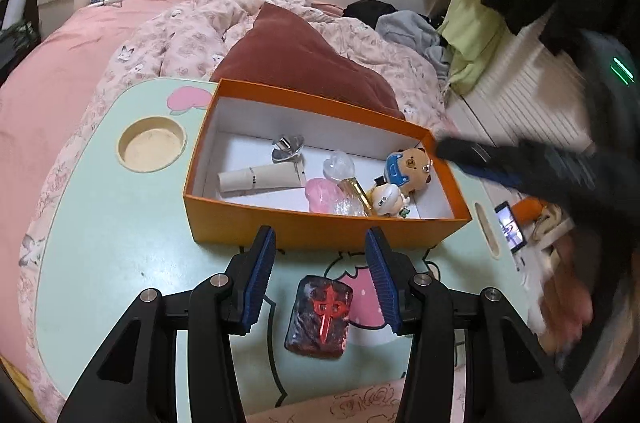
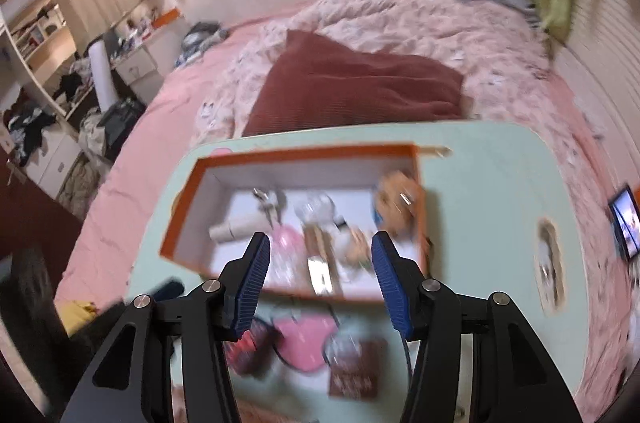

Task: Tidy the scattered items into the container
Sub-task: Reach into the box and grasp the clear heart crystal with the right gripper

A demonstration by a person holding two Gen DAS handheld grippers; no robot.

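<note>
On the mint tray table [image 1: 100,223], both hand-held grippers hang parted and empty near the orange box [image 1: 320,223]

Orange box [image 1: 320,233], white inside, on mint-green table [image 1: 120,223].

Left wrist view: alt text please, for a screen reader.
Open left gripper hovers empty above a dark red-marked packet on a mint table. Behind it, an orange box holds small toys and trinkets.
</note>
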